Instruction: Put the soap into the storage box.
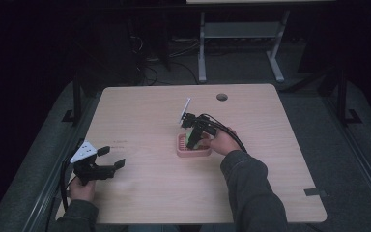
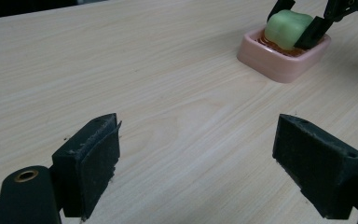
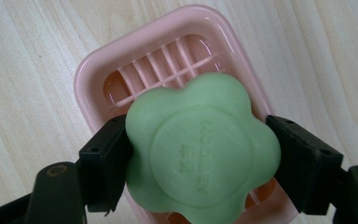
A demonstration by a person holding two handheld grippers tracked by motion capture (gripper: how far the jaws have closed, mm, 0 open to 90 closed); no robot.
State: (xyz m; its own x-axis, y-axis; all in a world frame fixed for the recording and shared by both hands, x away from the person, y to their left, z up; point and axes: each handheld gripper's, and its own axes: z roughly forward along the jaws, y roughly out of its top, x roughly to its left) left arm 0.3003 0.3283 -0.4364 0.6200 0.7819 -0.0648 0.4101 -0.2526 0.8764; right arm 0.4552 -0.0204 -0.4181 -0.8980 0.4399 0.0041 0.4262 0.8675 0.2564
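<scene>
A green flower-shaped soap [image 3: 200, 149] is clamped between the two black jaws of my right gripper [image 3: 200, 158], just above a pink slatted soap dish [image 3: 168, 60]. In the high view the right gripper [image 1: 193, 137] points down over the dish [image 1: 186, 153] at the table's middle. The left gripper view shows the soap [image 2: 288, 28] held over the dish [image 2: 279, 63] at the far right. My left gripper [image 1: 111, 158] rests near the table's front left edge, jaws wide apart over bare wood; its gap [image 2: 196, 158] holds nothing.
The light wooden table [image 1: 140, 116] has a round cable hole [image 1: 221, 96] at the back. A metal desk frame [image 1: 241, 38] and cables stand on the dark floor behind. Bare wood lies between the two grippers.
</scene>
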